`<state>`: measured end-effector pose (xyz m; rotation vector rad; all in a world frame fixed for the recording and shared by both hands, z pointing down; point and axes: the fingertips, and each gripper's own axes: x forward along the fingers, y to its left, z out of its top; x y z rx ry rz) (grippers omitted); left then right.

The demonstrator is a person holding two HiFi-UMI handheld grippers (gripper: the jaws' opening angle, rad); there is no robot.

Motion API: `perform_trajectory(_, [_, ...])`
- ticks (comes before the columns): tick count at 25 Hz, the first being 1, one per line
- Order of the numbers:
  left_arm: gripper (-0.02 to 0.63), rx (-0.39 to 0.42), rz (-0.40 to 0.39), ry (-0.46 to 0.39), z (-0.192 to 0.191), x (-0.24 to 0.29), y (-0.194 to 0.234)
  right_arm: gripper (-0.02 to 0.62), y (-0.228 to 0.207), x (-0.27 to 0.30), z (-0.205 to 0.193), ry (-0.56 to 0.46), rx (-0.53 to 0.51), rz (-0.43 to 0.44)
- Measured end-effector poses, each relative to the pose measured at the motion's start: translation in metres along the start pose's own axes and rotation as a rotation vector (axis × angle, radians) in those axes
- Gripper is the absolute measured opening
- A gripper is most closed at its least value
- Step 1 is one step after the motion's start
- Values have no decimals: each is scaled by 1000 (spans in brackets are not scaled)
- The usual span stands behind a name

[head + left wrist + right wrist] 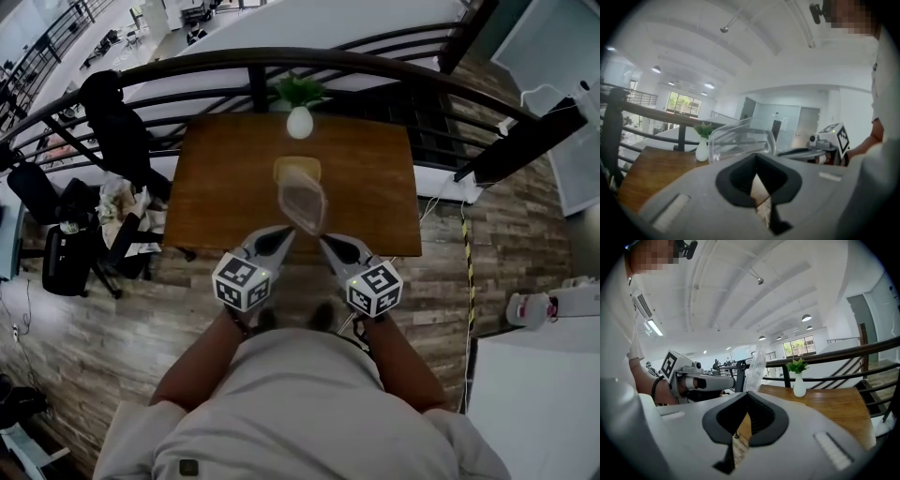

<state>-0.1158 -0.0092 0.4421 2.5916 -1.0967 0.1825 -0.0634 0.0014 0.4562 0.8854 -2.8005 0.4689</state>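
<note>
Slantwise, clear container (302, 199), lengthwise toward vase (299, 122).

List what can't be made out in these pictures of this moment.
Yellow flat thing on the brown wooden table: head view, partly covered by the clear plastic container, too small to identify.
Container's lower rim: left gripper view, hidden behind the grey body of the left hand-held gripper.
Container's outline: right gripper view, seen edge-on and blurred.

Left claw (288, 231), right claw (324, 238): both clamped.
</note>
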Motion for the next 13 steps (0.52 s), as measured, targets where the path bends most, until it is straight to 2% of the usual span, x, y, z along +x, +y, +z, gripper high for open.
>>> perform_trajectory(13, [3,18,-109,0,-6,-73,19,5,68,36,8,-27,-21,-93])
